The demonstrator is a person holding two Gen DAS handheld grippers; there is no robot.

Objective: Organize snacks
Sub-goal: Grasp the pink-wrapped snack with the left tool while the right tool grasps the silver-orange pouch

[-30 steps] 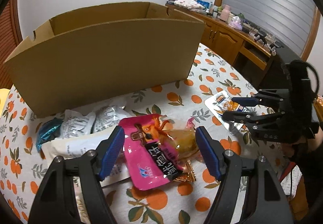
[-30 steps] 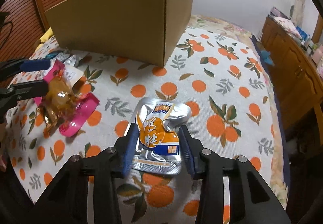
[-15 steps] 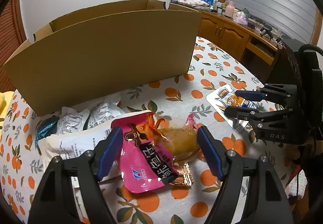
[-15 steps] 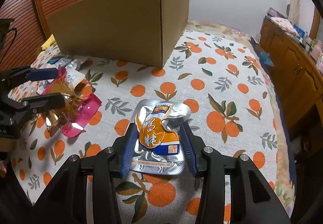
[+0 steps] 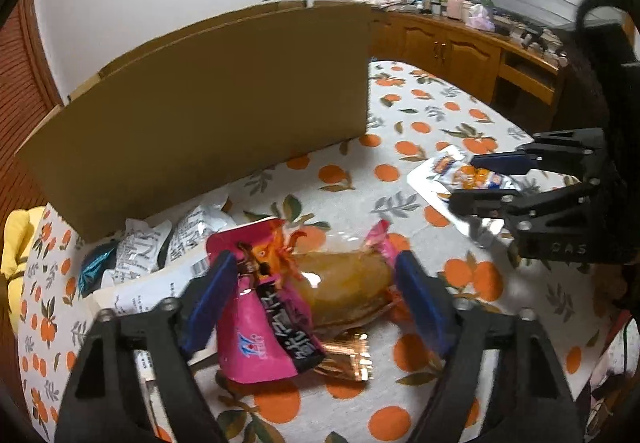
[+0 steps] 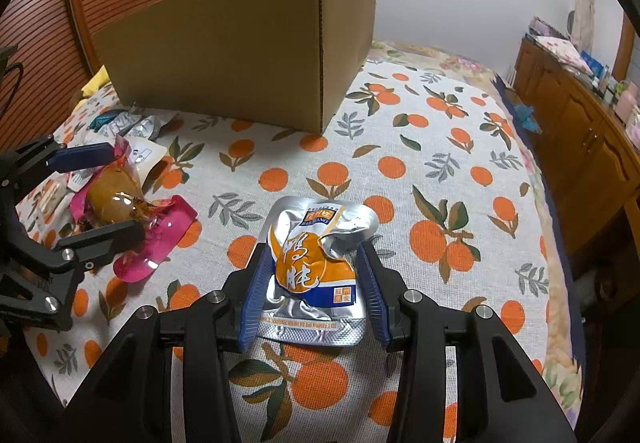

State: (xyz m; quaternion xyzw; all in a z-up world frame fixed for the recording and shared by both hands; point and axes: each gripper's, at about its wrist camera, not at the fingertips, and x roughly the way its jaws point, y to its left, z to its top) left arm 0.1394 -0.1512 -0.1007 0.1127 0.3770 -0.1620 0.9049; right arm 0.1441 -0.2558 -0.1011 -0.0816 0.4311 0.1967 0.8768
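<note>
Left wrist view: left gripper (image 5: 316, 295) closing around pink snack pack (image 5: 264, 323) lying on tablecloth (image 5: 400, 179); pads not yet pressed; squeeze should be centred on bulky middle. Right gripper (image 6: 310, 291) pinched on silver pouch (image 6: 316, 267), resting on cloth. Cardboard box (image 6: 248, 55) behind; other packets (image 5: 160, 243) crowded beside left jaw, may be snagged.

Left gripper (image 5: 316, 295) angles downward, jaws closing around a pink snack packet (image 5: 264, 327); right gripper (image 6: 312, 283) angles downward, clamping a silver pouch (image 6: 316, 267).
</note>
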